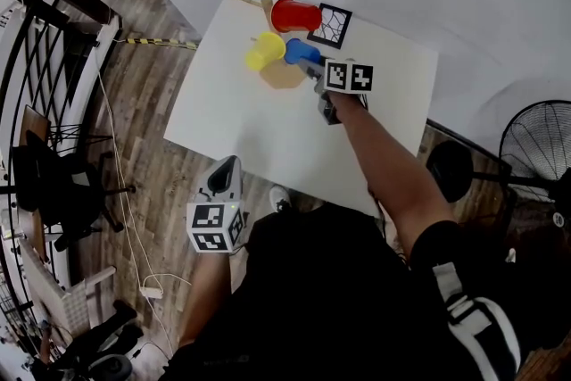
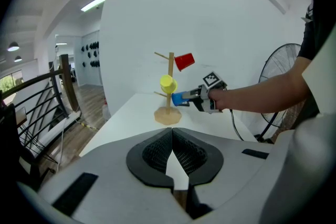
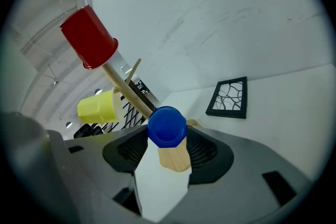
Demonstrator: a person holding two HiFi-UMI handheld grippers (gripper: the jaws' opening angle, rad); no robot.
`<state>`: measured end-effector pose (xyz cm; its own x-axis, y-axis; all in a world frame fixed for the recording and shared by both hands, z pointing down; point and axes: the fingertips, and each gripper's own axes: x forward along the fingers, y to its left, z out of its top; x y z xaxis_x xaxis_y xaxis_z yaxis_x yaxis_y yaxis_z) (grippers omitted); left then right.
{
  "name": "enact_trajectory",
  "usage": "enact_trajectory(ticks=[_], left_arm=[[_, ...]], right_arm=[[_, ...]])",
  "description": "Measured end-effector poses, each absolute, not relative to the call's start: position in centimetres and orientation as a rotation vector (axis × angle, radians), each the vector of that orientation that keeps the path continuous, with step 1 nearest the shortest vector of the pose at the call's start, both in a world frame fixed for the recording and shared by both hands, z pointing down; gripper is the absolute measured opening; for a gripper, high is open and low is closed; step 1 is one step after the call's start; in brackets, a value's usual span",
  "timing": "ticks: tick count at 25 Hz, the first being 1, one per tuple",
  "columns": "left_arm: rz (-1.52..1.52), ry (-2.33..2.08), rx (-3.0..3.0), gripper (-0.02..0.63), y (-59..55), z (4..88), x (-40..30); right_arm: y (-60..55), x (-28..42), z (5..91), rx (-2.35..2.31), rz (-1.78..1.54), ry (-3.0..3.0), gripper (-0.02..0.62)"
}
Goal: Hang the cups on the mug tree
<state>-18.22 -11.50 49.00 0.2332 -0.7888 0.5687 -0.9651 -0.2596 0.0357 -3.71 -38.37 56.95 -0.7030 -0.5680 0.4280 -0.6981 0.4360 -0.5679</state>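
Two tools work here. The right tool grips the blue cup, plain only in its own view, beside the mug tree bearing the red cup and yellow cup. The left tool, clenched empty, hangs by the near edge of the surface.

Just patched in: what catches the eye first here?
The mug tree at the far edge of the table, with a red cup on a top peg and a yellow cup lower. The right gripper holds a blue cup close by its trunk; the left gripper is shut and empty by the near edge.
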Motion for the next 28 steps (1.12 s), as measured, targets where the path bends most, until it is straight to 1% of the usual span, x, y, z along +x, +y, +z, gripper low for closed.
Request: enact_trajectory(ticks=[9,15,24,28], left_arm=[[0.625,-1.616,2.127,0.017,-11.3,49.5,-18.8],[0.619,-1.601,2.154,0.017,-12.1,49.1,-18.5],[0.586,-1.537,2.228,0.017,-14.0,48.2,-17.5],[0.558,-1.508,2.253,0.017,-15.0,47.6,-16.9]], right_arm=[[-38.5,-3.7,57.5,1.101,1.06,-2.489,0.235],[-37.9,-2.4,57.5,1.115,1.024,-2.465,0.236],[-33.1,-1.8,54.3,1.048,0.751,-2.494,0.236],[-30.3,-1.7,52.4,1.035,0.703,-2.517,0.236]])
